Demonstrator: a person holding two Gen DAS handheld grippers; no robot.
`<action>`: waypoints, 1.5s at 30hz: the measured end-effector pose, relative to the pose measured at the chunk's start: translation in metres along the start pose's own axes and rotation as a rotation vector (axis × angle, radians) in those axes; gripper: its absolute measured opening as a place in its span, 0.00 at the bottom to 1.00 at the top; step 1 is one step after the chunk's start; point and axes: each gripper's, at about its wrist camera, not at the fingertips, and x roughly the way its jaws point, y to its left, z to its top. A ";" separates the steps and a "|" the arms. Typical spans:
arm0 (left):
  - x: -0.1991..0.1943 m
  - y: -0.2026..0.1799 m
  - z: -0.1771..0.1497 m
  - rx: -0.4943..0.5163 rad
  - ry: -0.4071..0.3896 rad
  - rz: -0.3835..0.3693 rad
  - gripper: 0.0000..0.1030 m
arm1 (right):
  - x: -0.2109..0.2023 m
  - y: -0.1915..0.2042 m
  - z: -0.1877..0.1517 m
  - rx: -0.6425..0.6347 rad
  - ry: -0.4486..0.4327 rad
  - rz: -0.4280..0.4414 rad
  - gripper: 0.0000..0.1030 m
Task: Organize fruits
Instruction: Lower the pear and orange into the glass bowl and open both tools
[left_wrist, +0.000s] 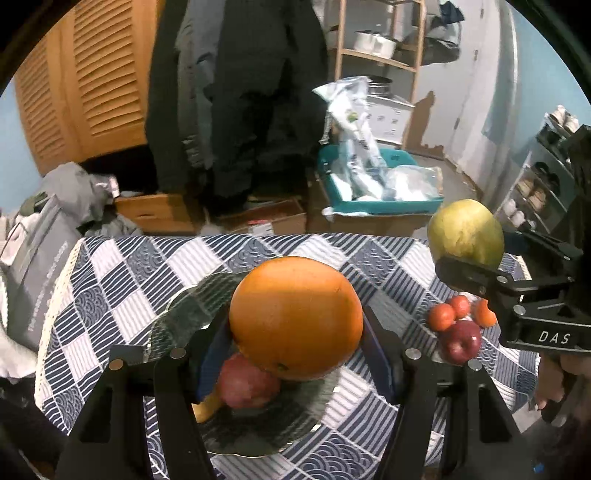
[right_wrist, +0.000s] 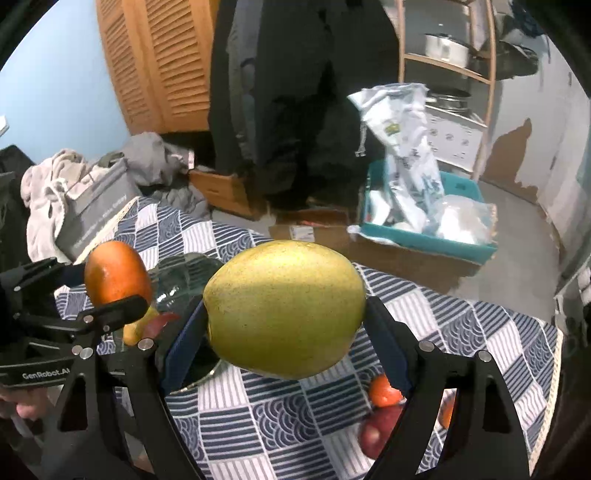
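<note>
Where lettering shows, "DAS" on right claw (left_wrist: 466, 269), gripping pear (left_wrist: 466, 233).

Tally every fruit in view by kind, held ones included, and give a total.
orange: 1
yellow-green fruit: 1
red apples: 2
small orange-red fruits: 3
yellow fruit, partly hidden: 1
Total: 8

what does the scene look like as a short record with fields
surface: table under a blue and white patterned cloth
left gripper: shut on a large round orange fruit, held above a clear glass plate
right gripper: shut on a yellow-green oval fruit
on the plate: a red apple and a yellow fruit, mostly hidden
loose on the cloth: a dark red apple beside small orange-red fruits
</note>
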 end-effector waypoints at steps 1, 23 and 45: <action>0.002 0.005 -0.001 -0.007 0.004 0.006 0.66 | 0.005 0.003 0.001 -0.003 0.006 0.004 0.82; 0.065 0.088 -0.026 -0.145 0.127 0.112 0.66 | 0.113 0.062 0.008 -0.057 0.174 0.107 0.82; 0.095 0.109 -0.047 -0.184 0.213 0.135 0.66 | 0.160 0.079 -0.010 -0.095 0.274 0.120 0.82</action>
